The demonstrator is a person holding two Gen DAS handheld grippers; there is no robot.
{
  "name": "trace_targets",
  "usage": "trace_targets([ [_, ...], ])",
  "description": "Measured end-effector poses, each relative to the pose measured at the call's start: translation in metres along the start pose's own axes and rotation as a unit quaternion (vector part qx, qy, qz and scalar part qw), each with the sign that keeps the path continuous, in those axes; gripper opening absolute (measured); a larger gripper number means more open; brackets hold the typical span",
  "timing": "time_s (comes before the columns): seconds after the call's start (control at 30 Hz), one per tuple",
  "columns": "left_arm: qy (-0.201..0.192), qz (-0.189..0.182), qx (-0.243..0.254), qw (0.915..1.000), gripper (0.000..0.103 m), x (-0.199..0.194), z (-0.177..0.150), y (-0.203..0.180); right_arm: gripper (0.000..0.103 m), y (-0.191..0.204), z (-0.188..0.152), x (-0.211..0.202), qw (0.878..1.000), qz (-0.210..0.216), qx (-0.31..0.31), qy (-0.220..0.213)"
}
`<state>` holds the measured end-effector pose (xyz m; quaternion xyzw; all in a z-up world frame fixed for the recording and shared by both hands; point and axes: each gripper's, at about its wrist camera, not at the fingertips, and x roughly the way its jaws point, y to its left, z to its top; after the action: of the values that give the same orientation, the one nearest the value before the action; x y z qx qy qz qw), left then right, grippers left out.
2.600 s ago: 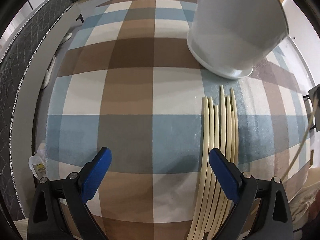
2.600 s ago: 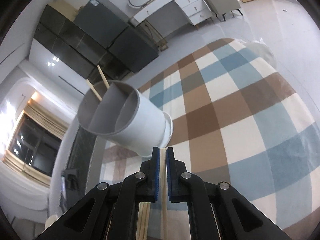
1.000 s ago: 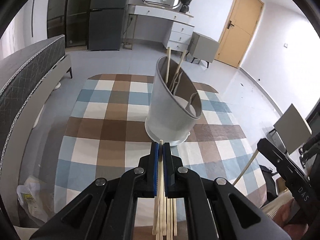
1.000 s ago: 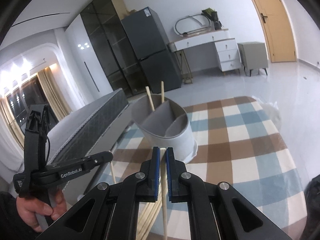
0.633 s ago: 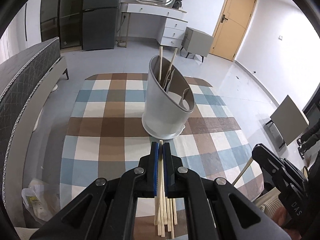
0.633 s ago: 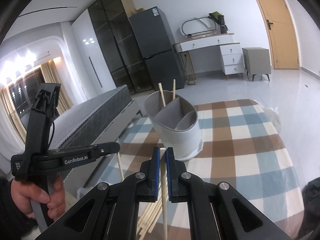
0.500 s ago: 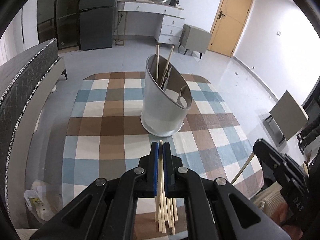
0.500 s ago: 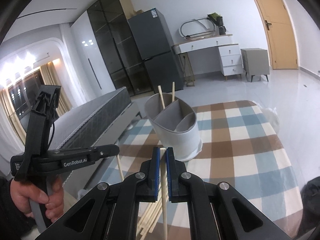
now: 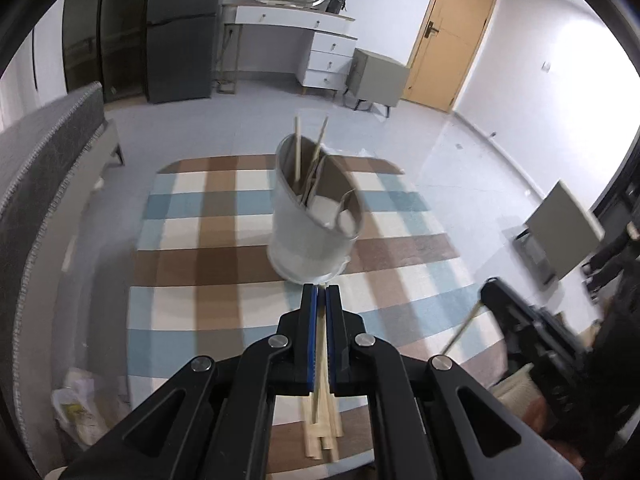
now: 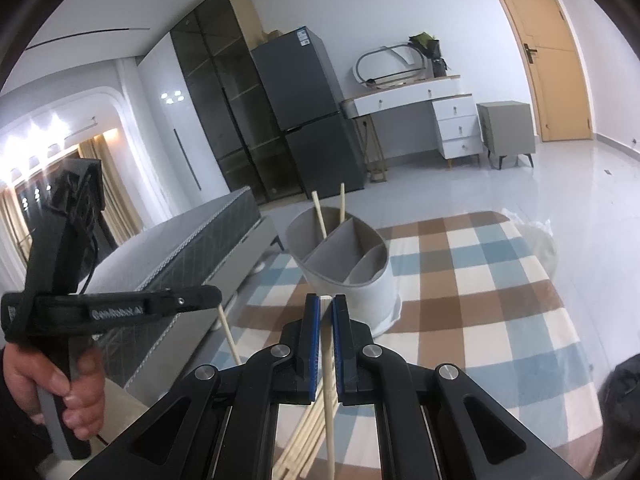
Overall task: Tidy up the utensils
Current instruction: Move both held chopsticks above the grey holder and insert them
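At frame centre, one chopstick (image 9: 319,344) is clamped in the closed left tool (image 9: 320,292), another chopstick (image 10: 328,368) in the closed right tool (image 10: 326,304); beyond stands the divided holder (image 10: 352,264), loose chopsticks (image 9: 322,436) lying below on the checked counter (image 9: 192,264).

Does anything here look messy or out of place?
Mostly the loose chopsticks lying in a rough pile on the checked cloth rather than in the grey holder, where only two chopsticks stand. Nothing looks spilled or broken.
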<state>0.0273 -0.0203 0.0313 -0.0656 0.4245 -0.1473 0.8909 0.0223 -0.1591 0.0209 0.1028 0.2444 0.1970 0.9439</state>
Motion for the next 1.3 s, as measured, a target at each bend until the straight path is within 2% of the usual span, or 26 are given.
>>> trace_targets([
  [0.23,-0.028,-0.021,-0.001,0.9994,0.000,-0.016,0.037,-0.012,0.006,-0.004,0.031,0.007,1.000,-0.007,-0.006,-0.017],
  [0.57,-0.073,-0.027,0.001,0.9970,0.000,-0.041,0.111,-0.014,0.005,0.002,0.114,0.023,0.998,0.003,-0.034,-0.058],
  [0.7,-0.080,-0.032,-0.002,0.9962,0.000,-0.042,0.137,-0.009,0.005,0.008,0.147,0.037,0.996,0.010,-0.050,-0.071],
  [0.9,-0.099,-0.019,-0.002,0.9949,0.000,-0.035,0.165,0.001,0.005,0.021,0.193,0.067,0.993,0.027,-0.065,-0.094],
  [1.07,-0.101,-0.009,-0.004,0.9948,0.000,-0.017,0.178,0.015,0.005,0.022,0.203,0.097,0.993,0.029,-0.065,-0.099],
  [1.3,-0.077,0.009,0.000,0.9970,0.000,0.020,0.168,0.027,0.005,0.012,0.194,0.125,0.995,0.036,-0.037,-0.087],
])
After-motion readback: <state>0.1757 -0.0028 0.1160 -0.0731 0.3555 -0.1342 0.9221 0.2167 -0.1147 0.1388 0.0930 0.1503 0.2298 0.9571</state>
